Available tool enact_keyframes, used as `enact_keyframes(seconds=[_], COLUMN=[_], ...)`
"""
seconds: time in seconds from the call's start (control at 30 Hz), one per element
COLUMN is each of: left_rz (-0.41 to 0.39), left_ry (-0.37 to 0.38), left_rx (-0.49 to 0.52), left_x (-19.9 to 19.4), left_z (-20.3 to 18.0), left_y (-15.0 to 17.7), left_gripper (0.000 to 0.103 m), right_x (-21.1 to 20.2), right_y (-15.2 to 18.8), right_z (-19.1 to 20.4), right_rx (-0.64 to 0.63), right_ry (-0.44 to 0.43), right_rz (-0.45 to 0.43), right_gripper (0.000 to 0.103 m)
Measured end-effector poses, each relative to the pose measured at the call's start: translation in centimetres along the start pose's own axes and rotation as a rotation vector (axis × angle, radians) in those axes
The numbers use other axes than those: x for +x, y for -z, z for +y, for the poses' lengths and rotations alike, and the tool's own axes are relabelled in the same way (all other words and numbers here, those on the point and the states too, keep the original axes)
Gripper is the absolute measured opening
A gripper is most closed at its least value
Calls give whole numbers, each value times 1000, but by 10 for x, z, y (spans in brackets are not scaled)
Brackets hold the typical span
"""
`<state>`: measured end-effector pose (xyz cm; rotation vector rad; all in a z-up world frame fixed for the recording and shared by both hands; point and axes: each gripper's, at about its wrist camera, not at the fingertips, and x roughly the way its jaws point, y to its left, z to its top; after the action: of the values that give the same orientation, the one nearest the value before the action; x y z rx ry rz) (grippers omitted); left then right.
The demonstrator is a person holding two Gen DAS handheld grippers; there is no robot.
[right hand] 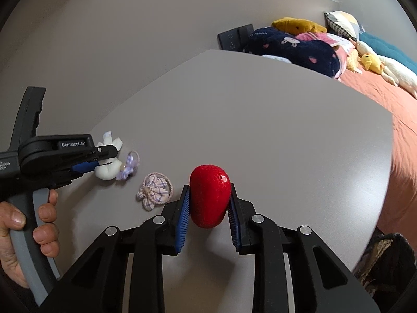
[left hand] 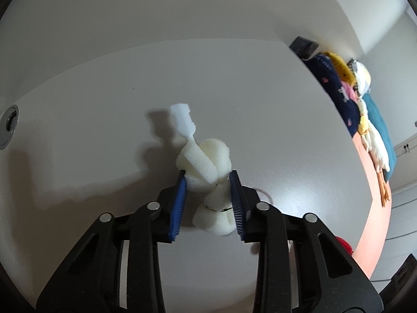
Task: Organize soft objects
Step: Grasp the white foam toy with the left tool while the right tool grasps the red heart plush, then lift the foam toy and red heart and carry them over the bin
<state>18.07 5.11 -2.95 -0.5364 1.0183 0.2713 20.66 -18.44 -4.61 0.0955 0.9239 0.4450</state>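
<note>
Left wrist view: left hand-held gripper (left hand: 208,180) pinches the cream foam toy (left hand: 204,165) between its blue pads, on the worktop (left hand: 104,104). Foam looks light and squashy, likely to spring back; best held at the knotted waist. White tab sticks out beyond the tips. Right hand-held gripper (right hand: 209,198) clamps the red strawberry (right hand: 209,199), glossy and maybe slippery, gripped across its widest part. Checked fabric scrunchie (right hand: 155,191) lies just left of it.
</note>
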Motion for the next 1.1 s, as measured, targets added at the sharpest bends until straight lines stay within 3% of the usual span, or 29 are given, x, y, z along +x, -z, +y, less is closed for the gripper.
enact_keyframes(seconds=[0.47,1.1], left_rz=[-133,-148], left_ry=[80,161], left_rx=[149,306], left_x=[-83,-121], left_z=[-11,-51], left_y=[36,116], left_gripper=[29,29], right_x=[-66,-151], right_y=[17,72], right_z=[-5,-21], right_rx=[18,56], right_ry=[31,98], right_rz=[-83,-182], right_gripper=[29,29])
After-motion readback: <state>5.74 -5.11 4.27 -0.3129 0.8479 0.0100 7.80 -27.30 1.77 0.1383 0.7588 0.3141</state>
